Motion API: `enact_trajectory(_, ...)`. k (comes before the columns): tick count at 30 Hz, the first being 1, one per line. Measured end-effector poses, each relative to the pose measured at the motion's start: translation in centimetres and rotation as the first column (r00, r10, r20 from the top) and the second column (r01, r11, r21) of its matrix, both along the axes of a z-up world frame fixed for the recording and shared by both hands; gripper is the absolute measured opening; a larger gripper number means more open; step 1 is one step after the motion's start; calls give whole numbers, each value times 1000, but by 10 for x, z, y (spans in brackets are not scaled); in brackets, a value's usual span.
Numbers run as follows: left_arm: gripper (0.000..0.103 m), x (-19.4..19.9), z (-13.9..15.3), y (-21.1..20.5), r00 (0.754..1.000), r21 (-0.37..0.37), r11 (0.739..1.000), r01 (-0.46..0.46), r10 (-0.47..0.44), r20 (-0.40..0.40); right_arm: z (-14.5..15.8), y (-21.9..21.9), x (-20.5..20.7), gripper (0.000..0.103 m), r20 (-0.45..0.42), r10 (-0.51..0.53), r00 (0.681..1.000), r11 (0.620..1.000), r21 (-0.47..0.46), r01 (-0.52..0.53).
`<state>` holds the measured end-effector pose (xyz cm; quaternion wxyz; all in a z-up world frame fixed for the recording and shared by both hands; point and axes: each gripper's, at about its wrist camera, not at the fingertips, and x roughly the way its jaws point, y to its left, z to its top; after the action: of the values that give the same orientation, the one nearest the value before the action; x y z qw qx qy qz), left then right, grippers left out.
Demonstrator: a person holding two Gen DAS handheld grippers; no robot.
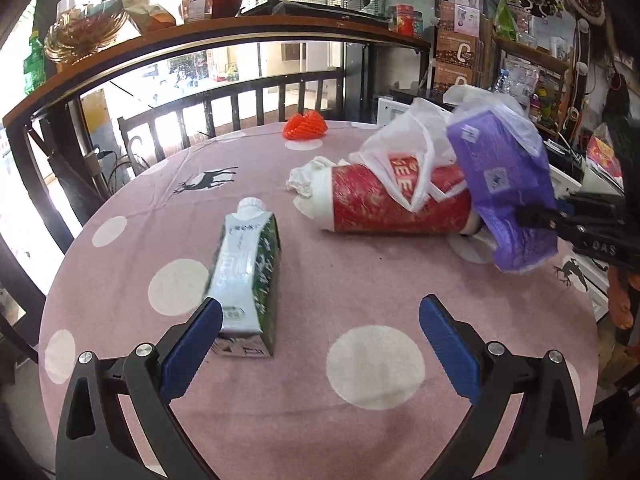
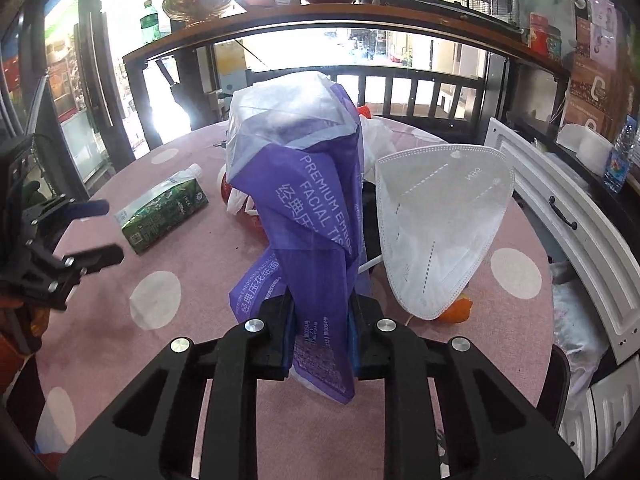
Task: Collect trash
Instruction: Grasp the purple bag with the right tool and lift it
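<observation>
Trash mostly uncollected. Right gripper [image 2: 320,344] clamped on purple tissue wrapper [image 2: 312,240], frame centre, lifted off pink tablecloth [image 1: 360,264]. Left gripper [image 1: 320,320] spread wide, empty, lower frame, beside milk carton [image 1: 248,276]. Red cup [image 1: 384,208], white plastic bag [image 1: 404,140], face mask [image 2: 440,224] and orange net [image 1: 305,126] upper centre remain.

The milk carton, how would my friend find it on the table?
Look at the round pink table with white dots. Near the open left gripper lies a milk carton on its side. Unlike the red cup beside it, it is green and white with a white cap.
</observation>
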<state>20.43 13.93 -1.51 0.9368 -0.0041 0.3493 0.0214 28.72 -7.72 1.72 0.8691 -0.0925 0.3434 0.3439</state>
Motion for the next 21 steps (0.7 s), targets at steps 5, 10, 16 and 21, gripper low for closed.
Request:
enact_trajectory(5,97,4,16,19,999,-59,998,-29,30,29,-3,1,-20,21,9,38,999,999,-20,-38)
enact_trajectory(10,97,-1,14,8,1000,-114,993,1,3,30,-7,0,-40,21,10,52,999,999,5,-52)
enact_trajectory(16,97,-10,12,-4,999,-127,992,24,-19,34,-6,2,-76,21,30,104,994,995,2,-104)
enact_trajectory(21,97,-13,19,-5,998,-150,988,34,-26,55,-10,-6,-99,21,3,140,990,990,10,-140)
